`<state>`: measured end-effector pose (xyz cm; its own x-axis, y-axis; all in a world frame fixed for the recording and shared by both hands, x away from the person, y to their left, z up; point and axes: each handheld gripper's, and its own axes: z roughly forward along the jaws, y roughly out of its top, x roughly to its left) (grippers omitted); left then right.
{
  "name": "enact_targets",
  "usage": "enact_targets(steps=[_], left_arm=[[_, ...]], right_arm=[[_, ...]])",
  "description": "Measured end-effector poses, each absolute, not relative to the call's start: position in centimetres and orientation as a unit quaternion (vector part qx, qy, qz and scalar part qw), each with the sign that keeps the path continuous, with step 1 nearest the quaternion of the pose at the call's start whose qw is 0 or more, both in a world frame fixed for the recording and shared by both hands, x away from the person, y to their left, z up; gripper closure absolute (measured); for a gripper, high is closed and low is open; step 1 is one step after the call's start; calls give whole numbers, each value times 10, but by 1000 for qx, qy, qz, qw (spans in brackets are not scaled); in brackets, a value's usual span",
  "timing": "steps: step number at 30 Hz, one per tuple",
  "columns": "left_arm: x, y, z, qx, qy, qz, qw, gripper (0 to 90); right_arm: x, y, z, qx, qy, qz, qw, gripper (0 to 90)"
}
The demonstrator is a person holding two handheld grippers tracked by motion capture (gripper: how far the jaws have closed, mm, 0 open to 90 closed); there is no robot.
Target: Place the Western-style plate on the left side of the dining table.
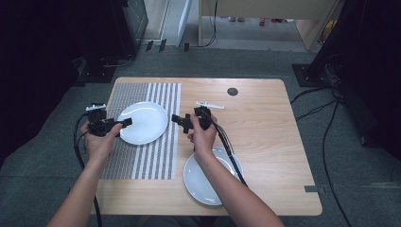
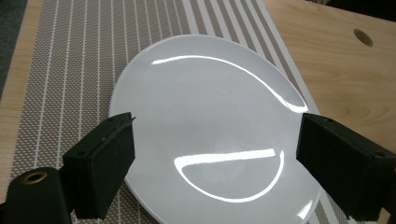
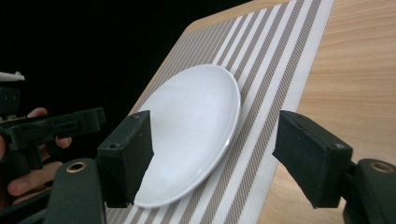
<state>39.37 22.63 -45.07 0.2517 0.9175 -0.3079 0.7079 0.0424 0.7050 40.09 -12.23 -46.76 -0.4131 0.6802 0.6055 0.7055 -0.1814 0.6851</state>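
So both hand-held grippers sat either side of the white plate (image 1: 143,122), which lay flat on the striped placemat (image 1: 142,161) at the left of the tabletop (image 1: 265,123). Left hand-held gripper (image 1: 126,122) was at the plate's left rim, jaws apart, nothing between the pads. Right hand-held gripper (image 1: 176,117) hung just off the mat's right edge, jaws also wide and empty, pointing at the plate. A second white plate (image 1: 203,182) sat near the front edge, under the right forearm.
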Motion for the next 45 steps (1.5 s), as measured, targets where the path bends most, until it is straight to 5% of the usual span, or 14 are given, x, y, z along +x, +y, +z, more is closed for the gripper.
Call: enact_targets(steps=[18, 19, 39, 45], left_arm=[[344, 212, -456, 687, 578, 153, 414, 83], [342, 211, -458, 688, 579, 151, 412, 24], [292, 217, -486, 675, 589, 148, 418, 24], [275, 226, -498, 675, 595, 204, 385, 24]], right_arm=[[364, -166, -451, -498, -677, -541, -22, 195], [360, -174, -451, -496, -682, -537, -31, 193], [320, -250, -464, -513, -676, -523, -73, 185], [310, -275, -472, -520, -678, -509, -101, 184]])
